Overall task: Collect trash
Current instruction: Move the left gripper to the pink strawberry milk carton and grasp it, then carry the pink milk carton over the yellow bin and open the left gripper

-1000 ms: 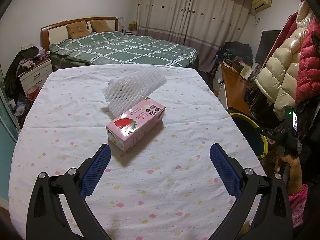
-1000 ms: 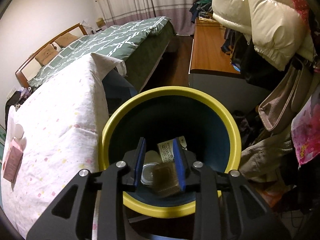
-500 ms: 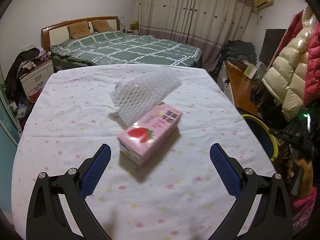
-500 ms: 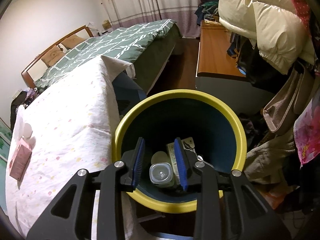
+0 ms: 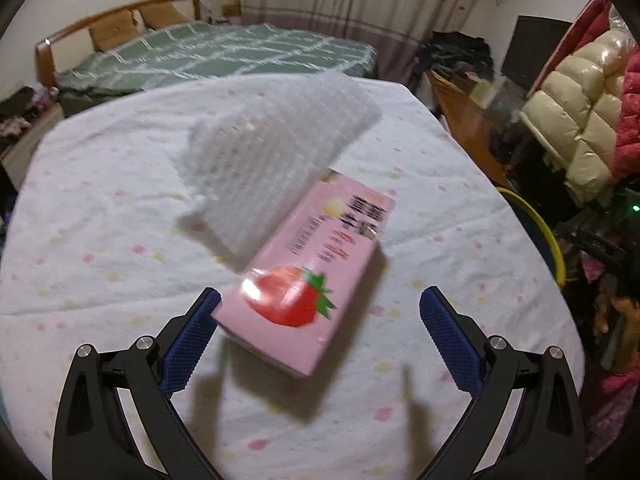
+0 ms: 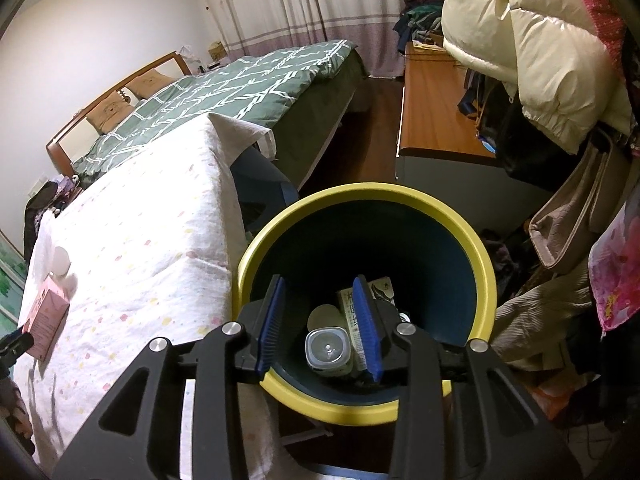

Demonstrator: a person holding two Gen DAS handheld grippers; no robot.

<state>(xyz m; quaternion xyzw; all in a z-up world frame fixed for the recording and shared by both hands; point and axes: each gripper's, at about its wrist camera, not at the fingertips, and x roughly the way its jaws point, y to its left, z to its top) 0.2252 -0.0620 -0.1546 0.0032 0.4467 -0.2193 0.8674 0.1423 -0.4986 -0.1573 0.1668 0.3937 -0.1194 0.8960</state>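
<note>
Pink milk carton (image 5: 308,276): likely light, stiff, crushable; lying between wide-spread left gripper (image 5: 320,300) fingers; gripping long sides advised.

Right gripper (image 6: 319,322): hovering over bin (image 6: 486,264), fingers parted, holding nothing.

green-quilted bed (image 6: 224,92), curtains (image 6: 304,4), wooden desk (image 6: 434,108), white walls

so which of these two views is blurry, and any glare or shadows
Left wrist view: motion blur smears the pink strawberry milk carton and white foam net; glare sits on the strawberry, finger shadows fall on the cloth. Right wrist view: sharp, yellow-rimmed bin crisp, dark inside.
</note>
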